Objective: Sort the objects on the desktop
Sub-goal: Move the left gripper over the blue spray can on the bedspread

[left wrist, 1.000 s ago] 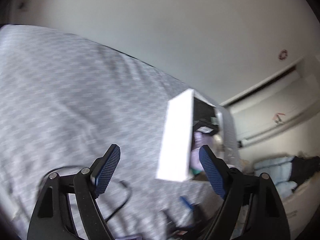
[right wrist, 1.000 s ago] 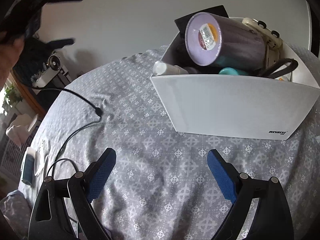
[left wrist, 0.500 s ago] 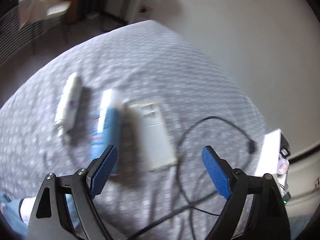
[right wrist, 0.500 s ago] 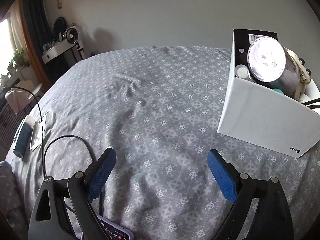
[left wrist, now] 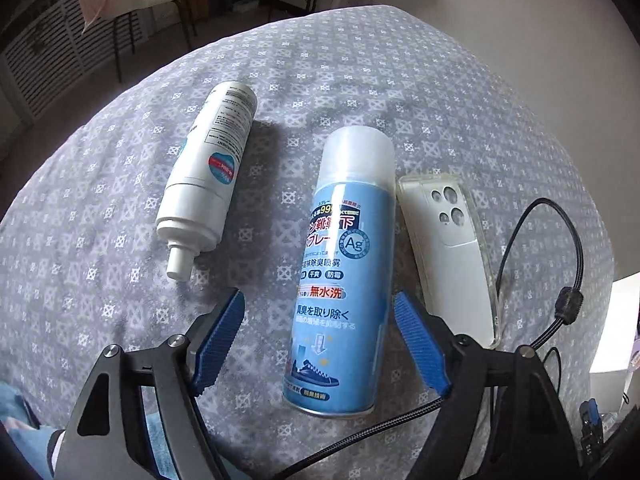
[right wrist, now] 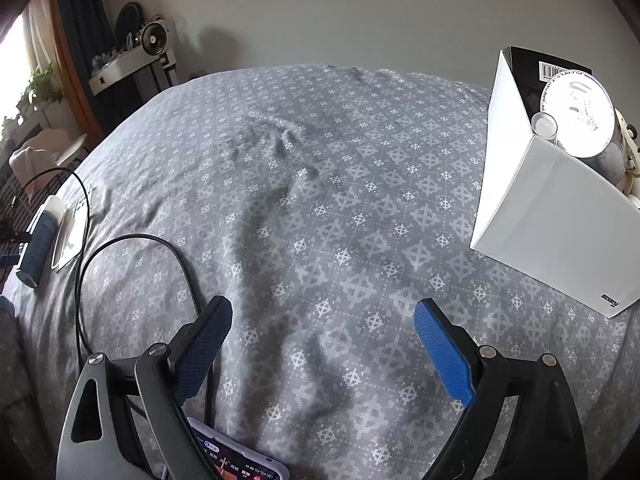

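A glossy blue spray can, cylindrical with a frosted translucent cap, is seen lying on its side on the worktop, which is draped in a grey woven cloth printed with pale cross-in-diamond motifs. The can is straddled by the left tool, whose ribbed blue pads are closing but not yet pressed to it. A smooth white bottle with a narrow nozzle is laid apart on one side of the can; a clear, rounded phone case is laid just beside the other, with a thin black cable looped past it. The right tool is held wide apart over bare cloth, nothing between its pads. A matte white box holding round-lidded containers stands toward the far right edge.
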`<state>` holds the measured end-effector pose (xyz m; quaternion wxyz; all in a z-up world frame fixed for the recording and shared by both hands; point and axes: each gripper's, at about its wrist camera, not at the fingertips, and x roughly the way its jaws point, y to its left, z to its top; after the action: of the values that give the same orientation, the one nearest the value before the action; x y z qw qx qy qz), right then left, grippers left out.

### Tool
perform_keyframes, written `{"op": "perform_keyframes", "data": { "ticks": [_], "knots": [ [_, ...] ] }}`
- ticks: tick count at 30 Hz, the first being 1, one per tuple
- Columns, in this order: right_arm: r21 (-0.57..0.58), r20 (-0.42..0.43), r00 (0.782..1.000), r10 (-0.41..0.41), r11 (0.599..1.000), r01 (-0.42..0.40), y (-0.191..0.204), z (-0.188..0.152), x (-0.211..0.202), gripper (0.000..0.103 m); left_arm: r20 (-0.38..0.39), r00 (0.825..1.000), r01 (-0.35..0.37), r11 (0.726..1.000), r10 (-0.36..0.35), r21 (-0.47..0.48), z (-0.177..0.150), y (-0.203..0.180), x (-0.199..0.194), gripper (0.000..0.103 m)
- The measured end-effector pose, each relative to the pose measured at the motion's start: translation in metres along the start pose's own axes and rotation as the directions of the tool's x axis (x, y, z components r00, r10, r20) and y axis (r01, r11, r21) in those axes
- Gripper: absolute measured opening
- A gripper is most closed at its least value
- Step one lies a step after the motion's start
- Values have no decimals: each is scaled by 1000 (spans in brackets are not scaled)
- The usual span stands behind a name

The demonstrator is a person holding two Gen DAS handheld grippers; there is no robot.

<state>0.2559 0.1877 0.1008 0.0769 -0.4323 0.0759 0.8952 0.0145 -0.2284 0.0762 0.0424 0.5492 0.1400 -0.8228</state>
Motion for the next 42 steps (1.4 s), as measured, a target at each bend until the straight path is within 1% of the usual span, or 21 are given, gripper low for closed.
{"op": "perform_keyframes", "data": {
  "ticks": [3, 6, 8, 10, 12, 14, 15, 16, 18, 19, 24, 29, 33, 39, 42],
  "knots": [
    [9, 13, 1000, -8, 1000, 8, -3, 8, 1, 93, 31, 999, 18, 999, -16, -43, 0, 3, -3, 78],
    [-14, 26, 1000, -16, 1000, 16, -2, 24, 10, 93, 32, 999, 16, 999, -15, -44, -1, 7, -1, 80],
    [-68, 45, 999, -26, 997, 29, 4, 40, 22, 93, 41, 999, 17, 999, -15, -42, -2, 8, -2, 81],
    [-141, 70, 996, -59, 988, 68, 13, 57, 43, 93, 44, 999, 10, 999, -9, -30, -2, 6, -1, 82],
    [-191, 61, 993, -100, 975, 110, 14, 71, 74, 93, 42, 999, 2, 1000, -2, -15, -3, 4, -1, 82],
    [-204, 5, 993, -122, 971, 120, 9, 77, 105, 93, 37, 999, -1, 1000, 2, -8, -4, 3, -1, 82],
    [-202, -36, 993, -113, 974, 103, 5, 77, 121, 96, 35, 999, -1, 1000, 1, -5, -4, 3, -1, 82],
    [-165, -21, 995, -95, 982, 90, -3, 77, 124, 103, 32, 999, 0, 1000, 1, -2, -5, 3, 0, 82],
    [-134, -18, 998, -52, 990, 50, -10, 78, 122, 103, 27, 1000, 1, 1000, -1, 4, -5, 2, 1, 82],
    [-132, -8, 999, -49, 990, 47, -10, 77, 122, 103, 28, 1000, 3, 1000, -3, 7, -6, 2, 1, 82],
    [-140, -8, 998, -60, 988, 58, -10, 77, 122, 103, 39, 999, 26, 1000, -27, 6, -7, 3, 2, 82],
    [-143, -7, 998, -62, 988, 61, -10, 77, 122, 103, 26, 999, 28, 1000, -28, -3, -9, 1, 9, 82],
    [-143, -7, 998, -62, 988, 60, -10, 77, 122, 103, 42, 999, 18, 1000, -19, 15, -12, -1, 4, 82],
    [-143, -7, 998, -62, 988, 60, -10, 77, 121, 103, 43, 999, 11, 999, -13, 33, -10, -2, 4, 82],
    [-154, -1, 997, -74, 985, 73, -8, 77, 121, 103, 37, 999, 21, 1000, -22, 22, -10, 0, 7, 82]
  ]
}}
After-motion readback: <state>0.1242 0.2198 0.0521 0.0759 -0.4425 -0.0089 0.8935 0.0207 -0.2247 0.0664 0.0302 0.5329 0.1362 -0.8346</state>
